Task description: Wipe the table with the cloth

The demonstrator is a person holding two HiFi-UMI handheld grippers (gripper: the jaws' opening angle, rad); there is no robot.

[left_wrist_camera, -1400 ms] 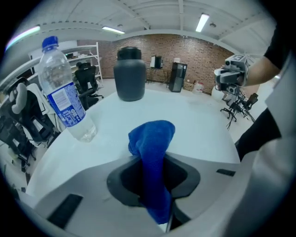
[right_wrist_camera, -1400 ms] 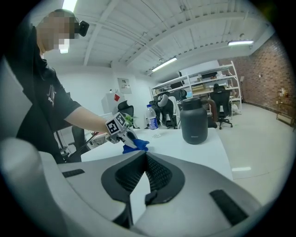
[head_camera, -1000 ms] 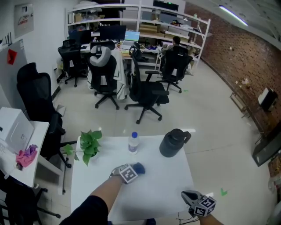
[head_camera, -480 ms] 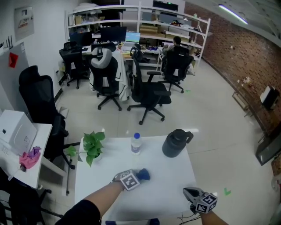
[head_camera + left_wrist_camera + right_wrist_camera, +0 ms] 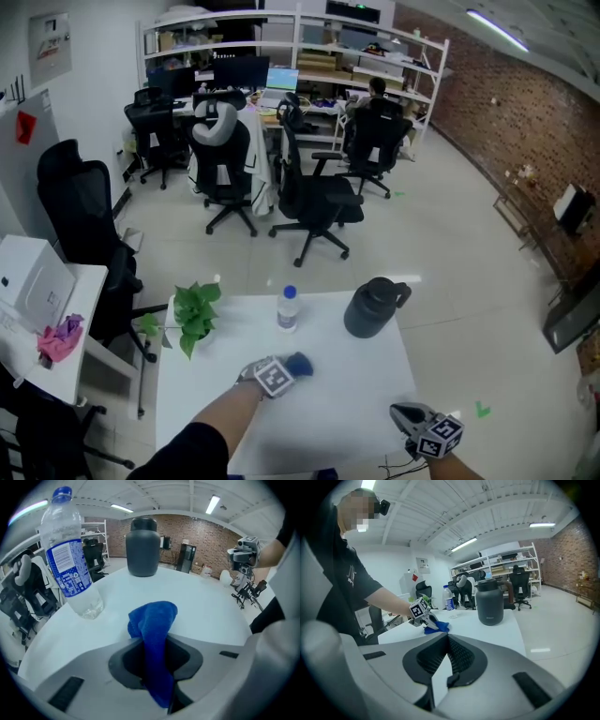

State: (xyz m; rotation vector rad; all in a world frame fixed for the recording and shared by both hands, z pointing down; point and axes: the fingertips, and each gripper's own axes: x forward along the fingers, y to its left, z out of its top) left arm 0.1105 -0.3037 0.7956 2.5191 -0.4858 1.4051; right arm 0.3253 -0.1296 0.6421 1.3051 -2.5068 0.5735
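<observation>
A blue cloth lies bunched on the white table, and my left gripper is shut on it near the table's middle. In the left gripper view the cloth runs pinched between the dark pads, its free end resting on the tabletop. My right gripper hovers at the table's near right corner, away from the cloth. Its jaws meet at the tips with nothing between them. The right gripper view shows the left gripper and cloth across the table.
A clear water bottle with a blue cap stands just beyond the cloth. A dark grey jug sits at the far right, a potted plant at the far left edge. Office chairs stand behind the table.
My left gripper slid the cloth a little toward me and to the right, then back toward the bottle. The right gripper has barely moved.
</observation>
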